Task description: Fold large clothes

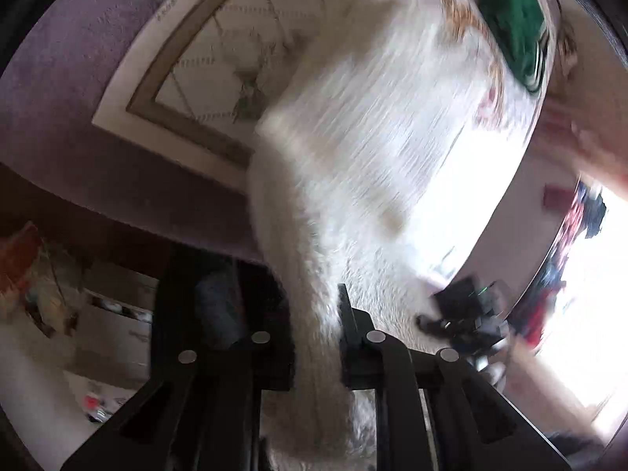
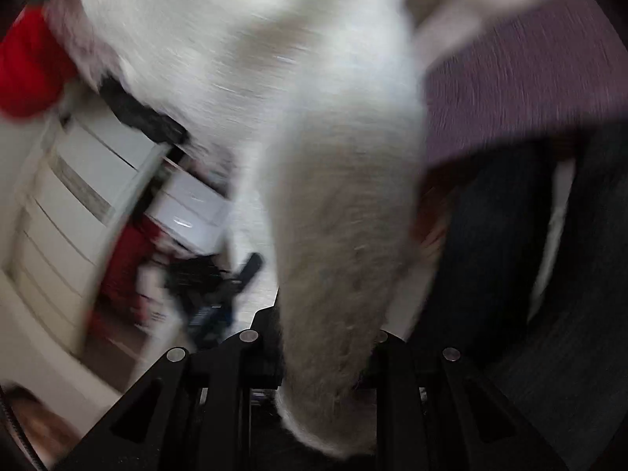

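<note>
A large white fuzzy garment (image 1: 365,149) hangs in the air, blurred by motion. My left gripper (image 1: 316,325) is shut on a fold of it, and the cloth runs down between the black fingers (image 1: 349,314). The right gripper (image 1: 463,310) shows small at the lower right of the left wrist view, at the garment's edge. In the right wrist view the same white garment (image 2: 274,59) fills the middle. My right gripper (image 2: 325,333) is shut on a thick fuzzy strip of it that hangs over the jaws and hides the fingertips.
A purple bed cover (image 1: 70,90) and a cream patterned quilt (image 1: 219,51) lie beyond the garment. A green cloth (image 1: 514,19) lies at the top right. White drawers (image 2: 70,196) and red items (image 2: 27,66) stand left in the right wrist view. A bright window (image 1: 588,274) is on the right.
</note>
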The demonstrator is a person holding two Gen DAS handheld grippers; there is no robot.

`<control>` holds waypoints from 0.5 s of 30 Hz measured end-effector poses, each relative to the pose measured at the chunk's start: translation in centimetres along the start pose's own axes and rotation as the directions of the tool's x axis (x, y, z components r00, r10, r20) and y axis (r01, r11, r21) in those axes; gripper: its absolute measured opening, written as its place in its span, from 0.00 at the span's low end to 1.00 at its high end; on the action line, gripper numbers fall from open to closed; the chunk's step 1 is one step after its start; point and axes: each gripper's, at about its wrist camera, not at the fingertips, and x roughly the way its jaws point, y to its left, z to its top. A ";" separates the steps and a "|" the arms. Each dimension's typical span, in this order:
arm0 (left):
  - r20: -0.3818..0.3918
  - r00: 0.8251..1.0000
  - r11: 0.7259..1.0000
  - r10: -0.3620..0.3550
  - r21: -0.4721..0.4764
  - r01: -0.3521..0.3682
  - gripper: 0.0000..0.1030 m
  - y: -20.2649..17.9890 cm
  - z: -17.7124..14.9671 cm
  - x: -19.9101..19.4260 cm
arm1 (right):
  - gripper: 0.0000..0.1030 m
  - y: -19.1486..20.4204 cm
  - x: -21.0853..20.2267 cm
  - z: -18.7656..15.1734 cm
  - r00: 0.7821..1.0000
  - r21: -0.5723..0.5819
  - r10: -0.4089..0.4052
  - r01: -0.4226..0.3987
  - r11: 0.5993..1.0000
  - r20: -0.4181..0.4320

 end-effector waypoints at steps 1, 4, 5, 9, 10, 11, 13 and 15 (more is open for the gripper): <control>0.019 1.000 1.000 -0.011 0.003 0.011 0.12 -1.1 1.1 -0.6 | 0.21 0.3 -0.3 -0.1 0.998 0.036 0.057 -0.057 0.998 0.010; 0.097 0.995 0.995 -0.012 0.101 0.002 0.12 -5.3 4.5 -1.5 | 0.21 2.9 -1.4 1.0 0.984 0.030 0.169 -0.171 0.985 0.064; 0.127 0.992 0.992 -0.004 0.124 -0.012 0.12 -5.8 6.1 -1.5 | 0.21 4.3 -2.0 2.0 0.977 0.003 0.197 -0.198 0.980 0.077; 0.234 0.971 0.982 0.046 0.168 -0.087 0.13 -7.9 11.0 -0.4 | 0.21 6.9 -3.4 5.6 0.954 -0.030 0.272 -0.271 0.962 0.122; 0.248 0.967 0.982 0.055 0.163 -0.097 0.13 -7.9 11.8 0.3 | 0.21 6.4 -6.9 6.7 0.948 -0.017 0.291 -0.292 0.956 0.125; 0.269 0.962 0.984 0.050 0.151 -0.094 0.13 -8.4 13.1 1.0 | 0.22 6.4 -7.2 8.1 0.940 -0.010 0.314 -0.315 0.949 0.131; 0.289 0.956 0.982 0.054 0.160 -0.104 0.14 -8.2 14.6 1.2 | 0.23 7.1 -7.5 10.4 0.917 -0.002 0.366 -0.370 0.929 0.158; 0.285 0.956 0.983 0.075 0.141 -0.119 0.15 -6.8 15.3 0.3 | 0.32 8.0 -7.8 12.1 0.901 0.011 0.391 -0.400 0.917 0.189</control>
